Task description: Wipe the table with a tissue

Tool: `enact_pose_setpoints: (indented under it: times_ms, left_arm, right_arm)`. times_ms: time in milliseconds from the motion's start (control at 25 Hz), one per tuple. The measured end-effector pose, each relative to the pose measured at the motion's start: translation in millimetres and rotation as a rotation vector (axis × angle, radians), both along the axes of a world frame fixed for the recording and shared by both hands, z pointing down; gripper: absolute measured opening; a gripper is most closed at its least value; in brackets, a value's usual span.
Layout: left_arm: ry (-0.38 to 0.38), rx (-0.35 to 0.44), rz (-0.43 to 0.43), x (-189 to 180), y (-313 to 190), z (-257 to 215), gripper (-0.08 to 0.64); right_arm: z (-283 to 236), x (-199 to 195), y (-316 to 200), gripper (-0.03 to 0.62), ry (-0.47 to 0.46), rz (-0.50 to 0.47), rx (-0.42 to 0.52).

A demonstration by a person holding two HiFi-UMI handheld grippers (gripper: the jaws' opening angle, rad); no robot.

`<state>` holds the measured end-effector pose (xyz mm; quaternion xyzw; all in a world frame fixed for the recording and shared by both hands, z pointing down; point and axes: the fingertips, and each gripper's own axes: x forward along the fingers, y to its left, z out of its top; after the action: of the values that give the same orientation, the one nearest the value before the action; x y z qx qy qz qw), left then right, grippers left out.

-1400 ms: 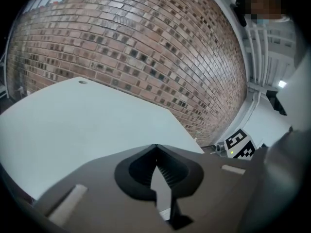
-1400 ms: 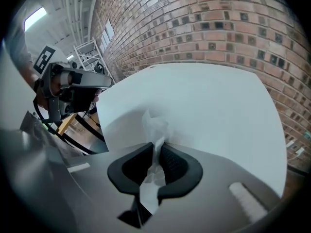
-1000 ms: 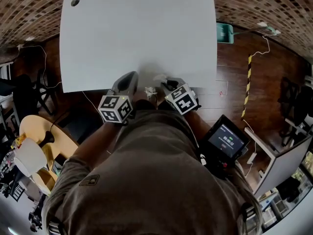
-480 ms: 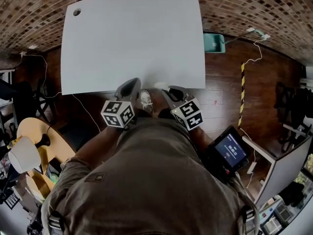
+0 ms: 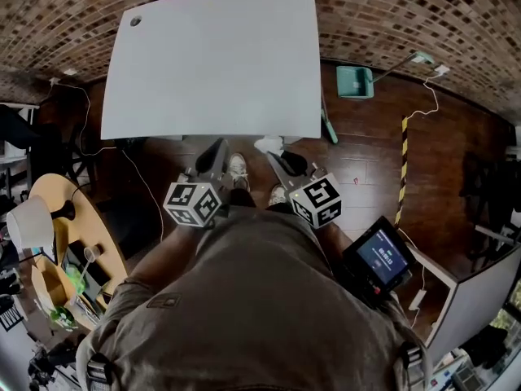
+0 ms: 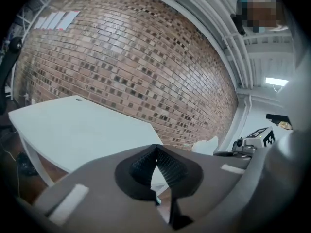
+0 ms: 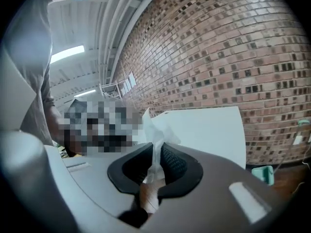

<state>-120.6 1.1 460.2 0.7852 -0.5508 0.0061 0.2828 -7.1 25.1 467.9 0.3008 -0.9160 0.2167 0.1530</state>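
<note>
— What encloses the room?
— A brick wall (image 5: 423, 15) spans the head view at 12 o'clock, above a dark wood floor (image 5: 366, 153).
— And the furniture?
— A white table (image 5: 212, 63) stands by that wall; a round wooden table (image 5: 46, 191) sits at 8 o'clock. A ceiling strip light (image 7: 68, 54) glows overhead.

One white table (image 5: 212, 63) is counted at 12 o'clock, with one tissue (image 5: 269, 145) at its near edge. Two grippers are seen, the left gripper (image 5: 216, 147) and the right gripper (image 5: 273, 158). Two shoes (image 5: 238, 169) are counted between them. One teal dustpan (image 5: 355, 81) is seen at 2 o'clock, one lit screen (image 5: 381, 255) at 4 o'clock and one round wooden table (image 5: 49, 210) at 8 o'clock.
</note>
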Motion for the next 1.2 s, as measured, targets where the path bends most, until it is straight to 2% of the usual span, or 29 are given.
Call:
enact_pose_setpoints:
  times_ms: [200,520,1200]
  left_arm:
    - [-0.002,0.038,-0.048,0.8,19.7,-14.8,0.002]
    - [0.01,0.086,-0.001,0.4,35.5,-33.4,0.002]
    - [0.036,0.112,0.084,-2.5,38.6,-38.2,0.002]
  right_arm:
    - [-21.1,11.3,8.6,0.054,-0.073,0.034,0.036]
    - [-48.3,7.7,14.2,0.054,-0.118,0.106,0.067]
    - [-62.6,8.6,28.2,0.051,-0.105,0.21,0.088]
